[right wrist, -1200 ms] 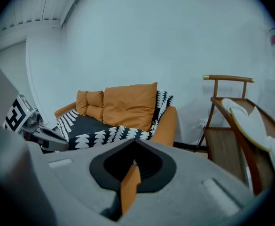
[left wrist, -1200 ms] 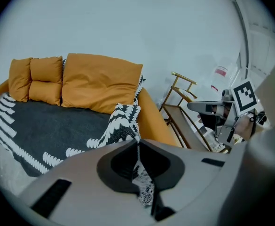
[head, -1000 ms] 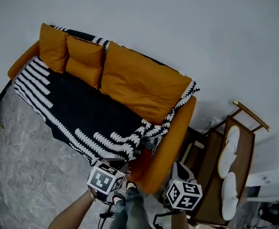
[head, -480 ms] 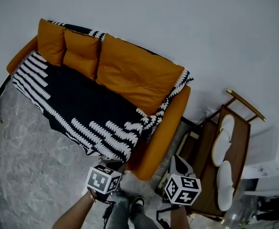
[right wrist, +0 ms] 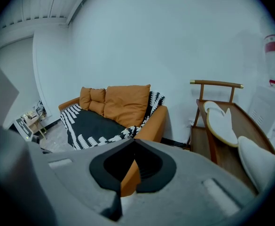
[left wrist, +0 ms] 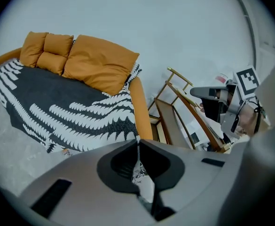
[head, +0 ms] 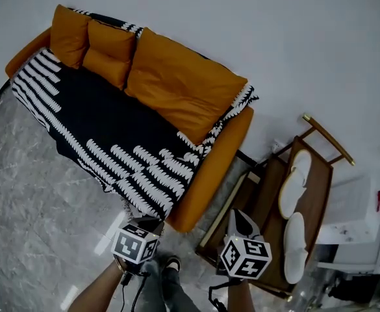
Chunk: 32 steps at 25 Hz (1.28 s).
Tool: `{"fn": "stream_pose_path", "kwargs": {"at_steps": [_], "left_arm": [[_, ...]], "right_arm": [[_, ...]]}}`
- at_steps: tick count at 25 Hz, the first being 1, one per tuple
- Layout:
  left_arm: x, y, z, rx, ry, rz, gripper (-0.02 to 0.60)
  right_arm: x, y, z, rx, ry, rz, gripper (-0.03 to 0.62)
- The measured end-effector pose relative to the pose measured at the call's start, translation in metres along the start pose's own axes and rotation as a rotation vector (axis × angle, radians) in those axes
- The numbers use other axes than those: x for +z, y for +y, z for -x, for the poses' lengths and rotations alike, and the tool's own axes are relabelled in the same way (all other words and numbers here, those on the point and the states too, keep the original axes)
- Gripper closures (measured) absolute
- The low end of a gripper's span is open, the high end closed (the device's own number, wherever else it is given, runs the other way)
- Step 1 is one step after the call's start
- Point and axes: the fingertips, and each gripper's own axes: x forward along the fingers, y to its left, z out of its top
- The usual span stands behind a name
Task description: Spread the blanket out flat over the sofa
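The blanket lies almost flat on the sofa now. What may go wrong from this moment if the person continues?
1. The left claw appears shut on the blanket edge in front of the sofa; more pulling may drag it off the seat.
2. That corner hangs near the person's shoe and might get stepped on.
3. The right claw is beside the wooden rack; a swing could knock it.

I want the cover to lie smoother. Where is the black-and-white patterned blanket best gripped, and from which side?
Grip the black-and-white patterned blanket at its hem, hanging over the orange sofa beside the armrest. Come from the floor side: it hangs free there, so it is probably easy to pinch.
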Motion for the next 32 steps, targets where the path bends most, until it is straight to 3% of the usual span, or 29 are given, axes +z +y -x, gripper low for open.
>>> {"fn": "stream_pose_path", "kwargs": {"at_steps": [14,32], "left_arm": [[-0.045,-0.018,-0.035,-0.05,-0.021,0.185,0.569],[-0.095,-0.017,-0.082,-0.074,-0.075,0.344,0.569]], "right_arm": [[-0.032,0.0,-0.01,0.031,0.042,0.009,0.589],[-0.059,0.001,-0.021,0.027,0.078,0.004,0.589]]}}
